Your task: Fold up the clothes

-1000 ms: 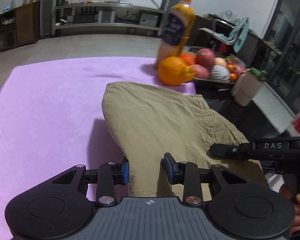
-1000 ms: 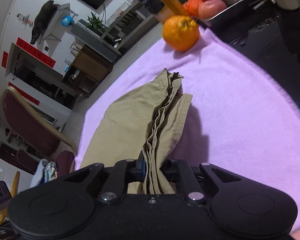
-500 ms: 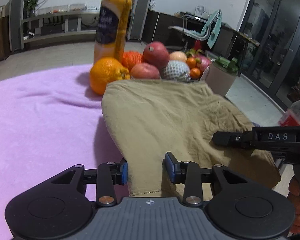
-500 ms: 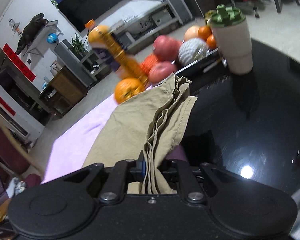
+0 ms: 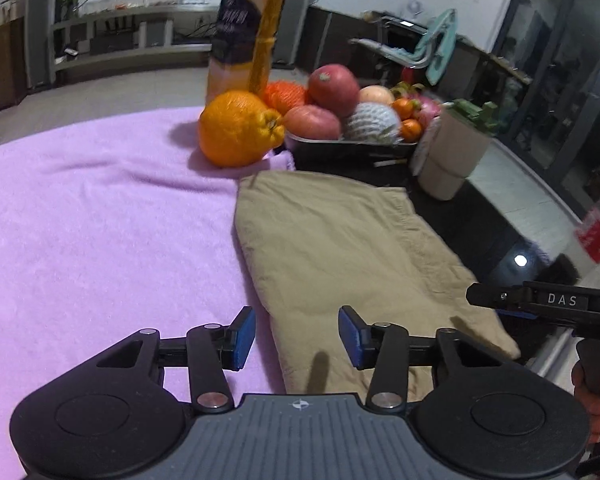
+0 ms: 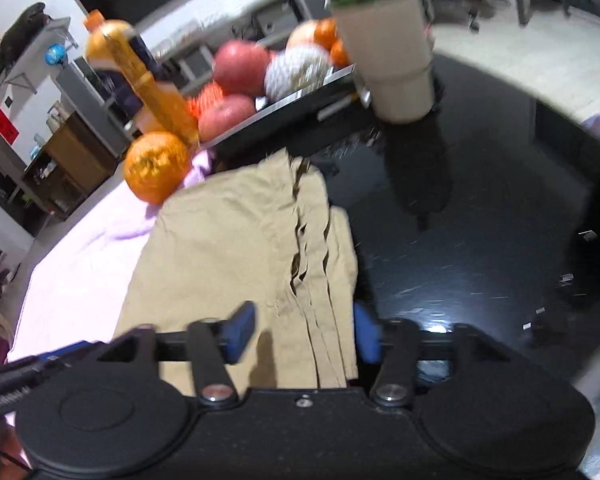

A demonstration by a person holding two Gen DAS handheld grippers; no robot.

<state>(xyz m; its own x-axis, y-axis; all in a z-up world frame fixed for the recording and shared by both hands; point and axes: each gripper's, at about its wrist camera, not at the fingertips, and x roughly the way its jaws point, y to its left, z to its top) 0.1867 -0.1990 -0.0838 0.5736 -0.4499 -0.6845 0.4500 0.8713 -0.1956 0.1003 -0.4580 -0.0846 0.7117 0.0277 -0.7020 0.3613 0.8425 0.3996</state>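
Left wrist view shows the khaki garment (image 5: 352, 256) lying folded in layers on the table (image 5: 480, 220) at four o'clock from the orange (image 5: 238, 134), both the left claw (image 5: 296, 338) and right claw (image 6: 304, 334) spread wide and empty, so folding looks about done.

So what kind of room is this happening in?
Most likely a home living room: a black tray of fruit sits on a glossy dark table, beside folded khaki trousers, with a long grey media shelf behind.

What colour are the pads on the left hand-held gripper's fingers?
Blue pads on black fingers, clearest in the left wrist view.
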